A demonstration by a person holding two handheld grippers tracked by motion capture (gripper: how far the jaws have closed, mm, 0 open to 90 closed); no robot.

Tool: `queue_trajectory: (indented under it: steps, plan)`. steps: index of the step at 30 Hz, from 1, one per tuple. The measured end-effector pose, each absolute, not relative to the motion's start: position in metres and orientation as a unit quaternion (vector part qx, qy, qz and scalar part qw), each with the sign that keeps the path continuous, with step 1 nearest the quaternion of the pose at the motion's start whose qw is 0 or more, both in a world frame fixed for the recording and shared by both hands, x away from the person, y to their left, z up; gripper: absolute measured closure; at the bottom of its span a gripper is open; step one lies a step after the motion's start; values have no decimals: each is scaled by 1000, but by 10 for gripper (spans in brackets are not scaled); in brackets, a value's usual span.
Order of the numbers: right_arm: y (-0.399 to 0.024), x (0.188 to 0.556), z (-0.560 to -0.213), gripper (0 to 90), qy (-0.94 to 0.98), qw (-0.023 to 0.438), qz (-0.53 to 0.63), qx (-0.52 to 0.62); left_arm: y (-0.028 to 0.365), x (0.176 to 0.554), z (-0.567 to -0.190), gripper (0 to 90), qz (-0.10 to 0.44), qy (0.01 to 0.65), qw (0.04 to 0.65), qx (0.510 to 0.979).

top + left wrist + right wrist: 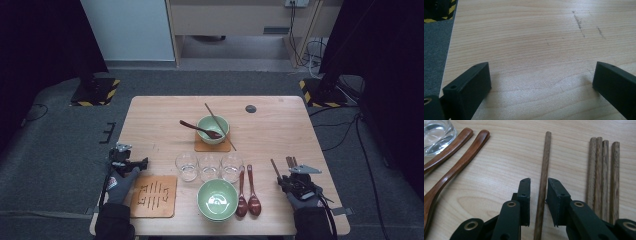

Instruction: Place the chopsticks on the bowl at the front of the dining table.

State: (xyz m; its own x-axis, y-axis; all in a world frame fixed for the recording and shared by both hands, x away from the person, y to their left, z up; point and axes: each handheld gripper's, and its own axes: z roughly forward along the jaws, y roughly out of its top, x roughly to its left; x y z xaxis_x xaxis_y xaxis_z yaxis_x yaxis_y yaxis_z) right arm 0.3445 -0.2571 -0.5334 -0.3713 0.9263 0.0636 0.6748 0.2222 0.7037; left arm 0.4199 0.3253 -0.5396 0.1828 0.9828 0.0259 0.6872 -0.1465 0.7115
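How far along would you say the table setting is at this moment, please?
Done: the far bowl already has a spoon and one chopstick. In hand: the right gripper straddles a single chopstick, jaws not yet pressing. Left: four chopsticks, two spoons and the near bowl; the left gripper rests open.

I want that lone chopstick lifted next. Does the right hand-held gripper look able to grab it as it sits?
Probably yes. The right hand-held gripper already straddles the single chopstick, one jaw on each side with narrow gaps left. The four chopsticks and two spoons lie clear to either side, so nothing blocks the pinch.
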Motion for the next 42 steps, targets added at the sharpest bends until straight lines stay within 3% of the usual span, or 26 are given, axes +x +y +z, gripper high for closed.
queue_trajectory:
  steps: [25,42]
  plan:
    - [-255,330,-535,845,761,212,309,529,325,420,-540,9,256,586,289,713]
    - [-230,366,-523,846,749,221,341,523,325,420,-540,8,255,586,289,713]
